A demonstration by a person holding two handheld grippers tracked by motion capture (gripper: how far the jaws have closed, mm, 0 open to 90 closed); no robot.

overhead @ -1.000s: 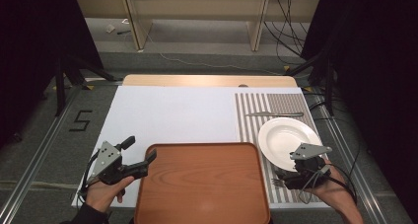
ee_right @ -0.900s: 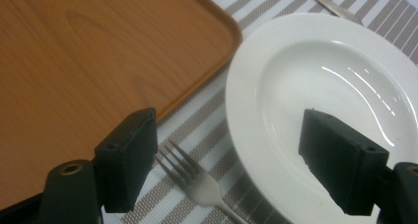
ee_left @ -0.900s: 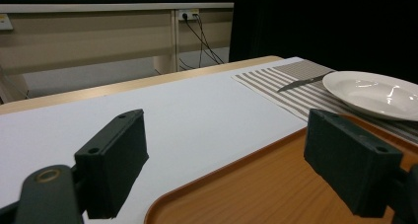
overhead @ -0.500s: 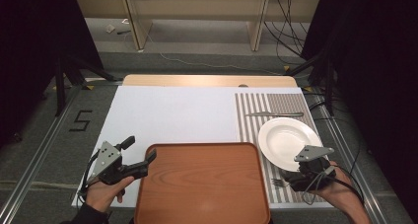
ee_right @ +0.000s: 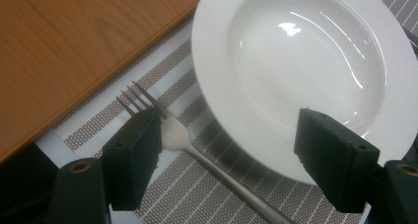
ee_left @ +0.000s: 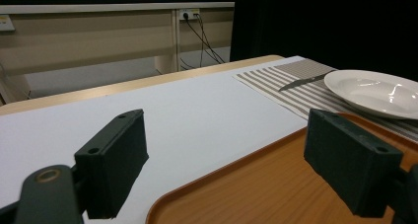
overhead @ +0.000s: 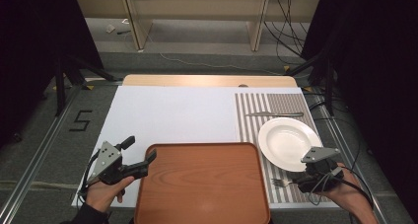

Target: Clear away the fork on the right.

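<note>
A white plate [overhead: 288,142] lies on a striped placemat [overhead: 256,120] at the right, with a knife [overhead: 274,114] beyond it. A fork [overhead: 282,183] lies on the mat between the plate and a wooden tray [overhead: 202,184]. My right gripper [overhead: 308,177] hovers open near the plate's near edge. In the right gripper view the right gripper [ee_right: 231,160] has the fork [ee_right: 187,140] and the plate's rim [ee_right: 300,66] between its jaws, touching neither. My left gripper [overhead: 139,149] stands open at the tray's near left corner; in its own view the left gripper [ee_left: 231,169] straddles the tray's rim [ee_left: 276,184].
A white sheet [overhead: 172,115] covers most of the table, with a wooden strip [overhead: 207,81] along its far edge. Cables [overhead: 286,17] and shelving legs stand on the floor beyond. Dark curtains flank both sides.
My right gripper has drawn back slightly toward the table's near edge, and the fork's tines now show beside it. The left gripper has stayed put.
</note>
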